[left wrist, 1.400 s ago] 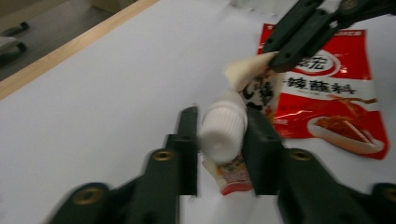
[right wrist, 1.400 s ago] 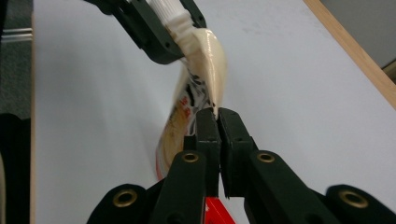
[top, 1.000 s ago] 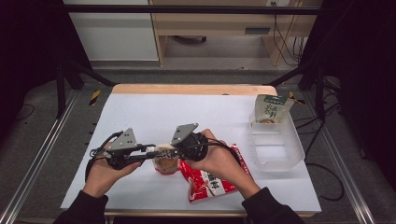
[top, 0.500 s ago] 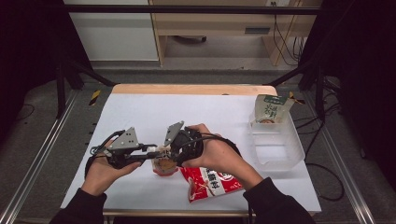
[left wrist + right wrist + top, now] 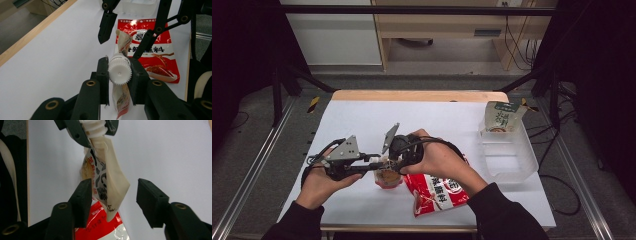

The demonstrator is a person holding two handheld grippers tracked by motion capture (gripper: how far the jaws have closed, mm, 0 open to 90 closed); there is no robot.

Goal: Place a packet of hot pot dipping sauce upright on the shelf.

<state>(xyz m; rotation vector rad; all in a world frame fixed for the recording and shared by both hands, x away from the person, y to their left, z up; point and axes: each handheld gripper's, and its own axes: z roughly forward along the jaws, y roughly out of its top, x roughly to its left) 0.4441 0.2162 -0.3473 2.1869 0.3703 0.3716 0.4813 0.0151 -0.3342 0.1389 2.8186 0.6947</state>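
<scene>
Right gripper (image 5: pixel 112 200) now nearer red packet (image 5: pixel 437 192)

A white table (image 5: pixel 352 120) with a wooden far edge stands on grey floor (image 5: pixel 262 165). Beyond the table sits a pale wooden cabinet (image 5: pixel 447 25), with a white panel (image 5: pixel 332 40) to the left of it. Black frame bars (image 5: pixel 412 9) rise around the table. Cables (image 5: pixel 512 40) hang right of the cabinet. The sides are dark.
</scene>
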